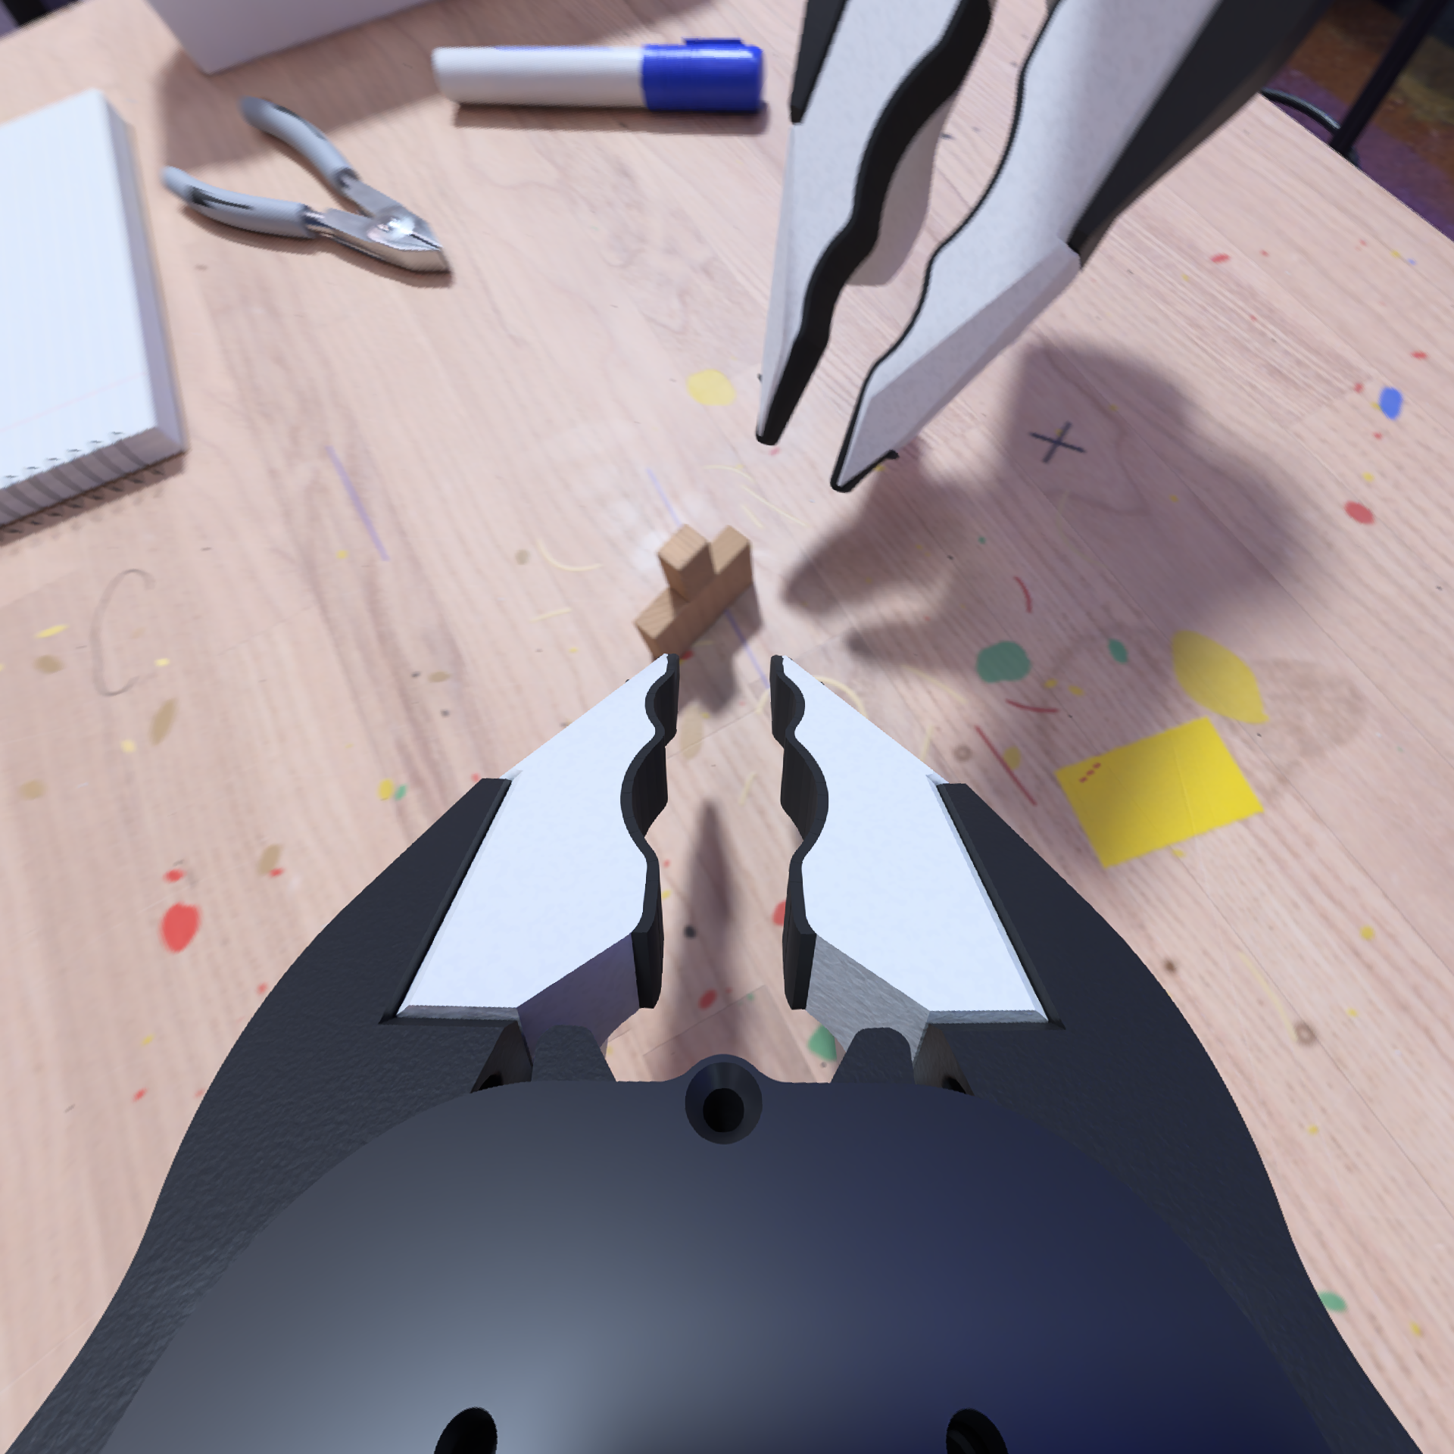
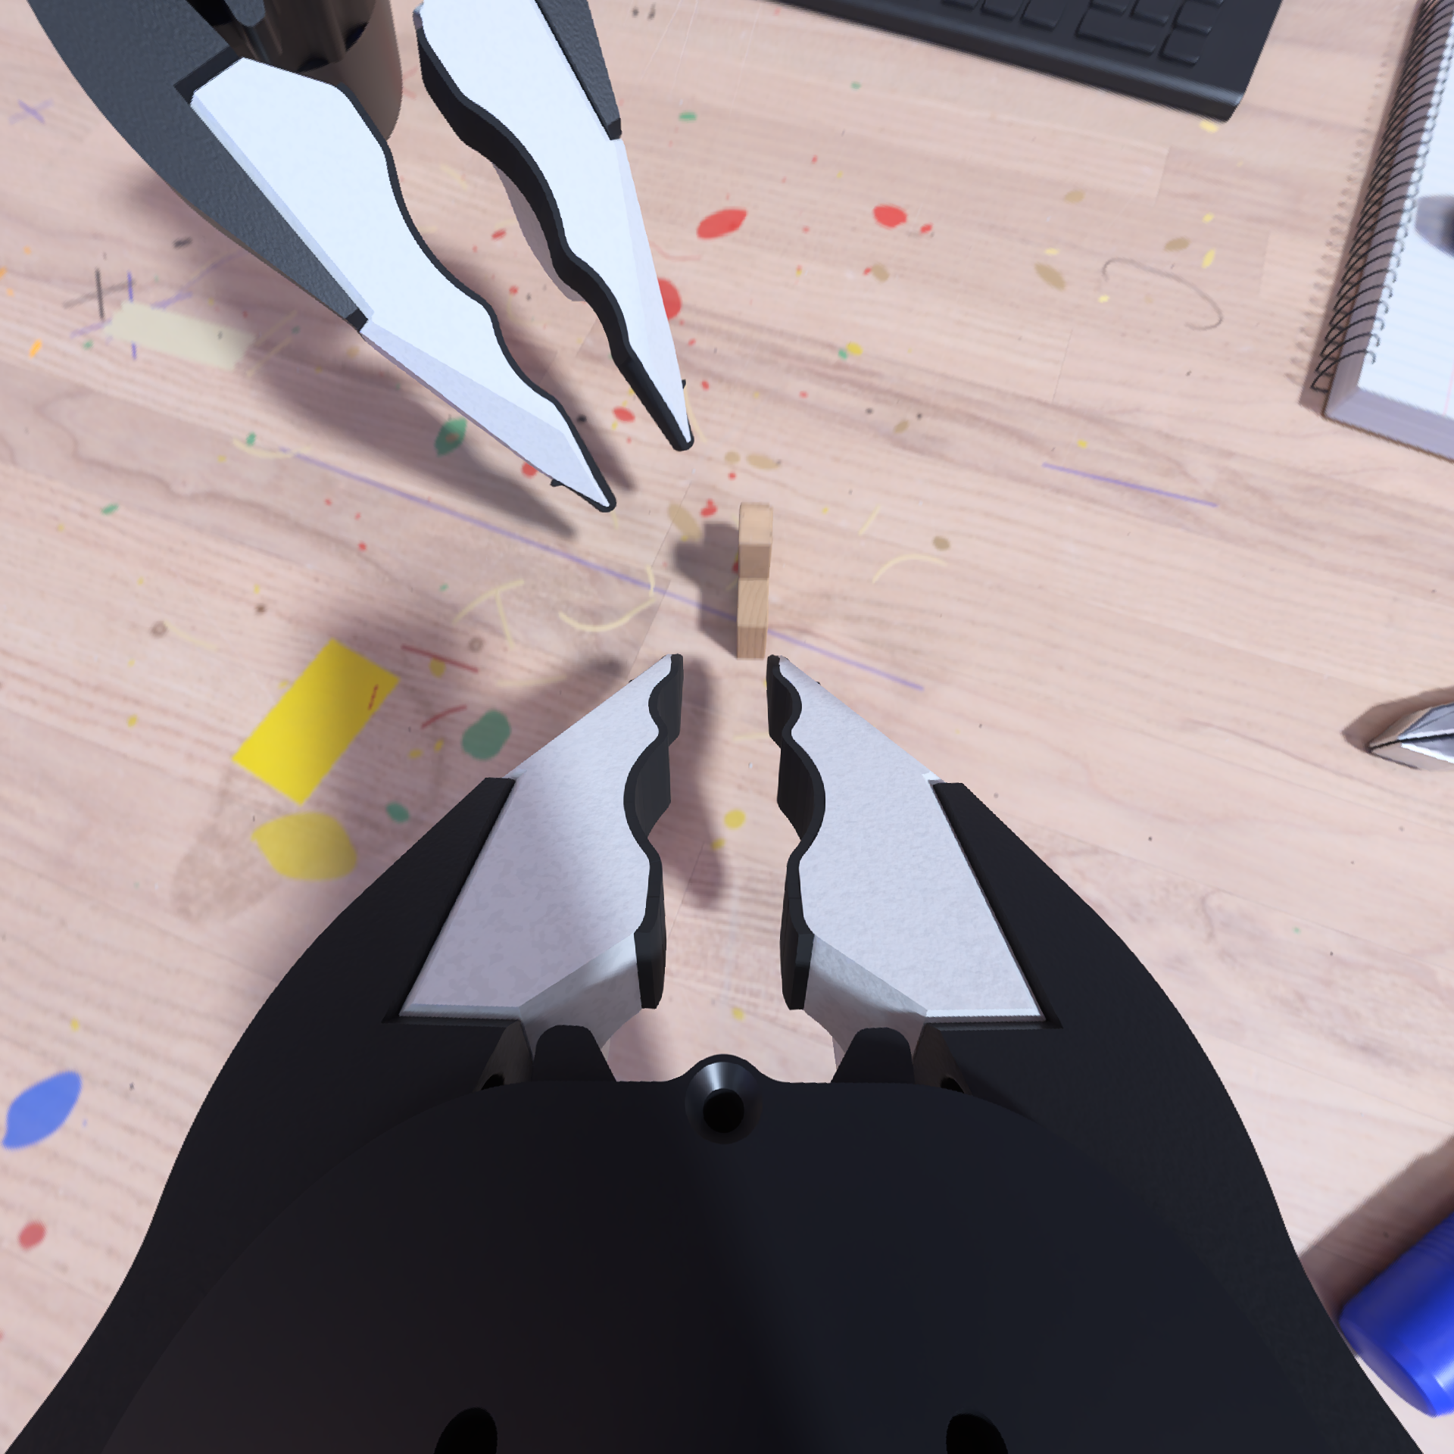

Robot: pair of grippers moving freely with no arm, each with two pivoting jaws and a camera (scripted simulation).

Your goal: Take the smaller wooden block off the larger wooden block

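Both hand-held grippers, left (image 1: 724, 661) and right (image 2: 724, 661), hover with fingers apart and empty above the blocks. Only the left view shows the small block (image 1: 686, 560) on the large block (image 1: 692, 602) mid-bench (image 1: 393, 708); only the right view shows a keyboard (image 2: 1101, 47).

Bright, even light from above. Soft, blurred shadows of both tools fall on the bench (image 1: 472, 472). Wide-angle stretching at the edges.

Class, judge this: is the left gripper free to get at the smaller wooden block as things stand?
Probably yes. The left gripper is open, the smaller wooden block lies just ahead, and the right gripper hovers beyond it, apart.
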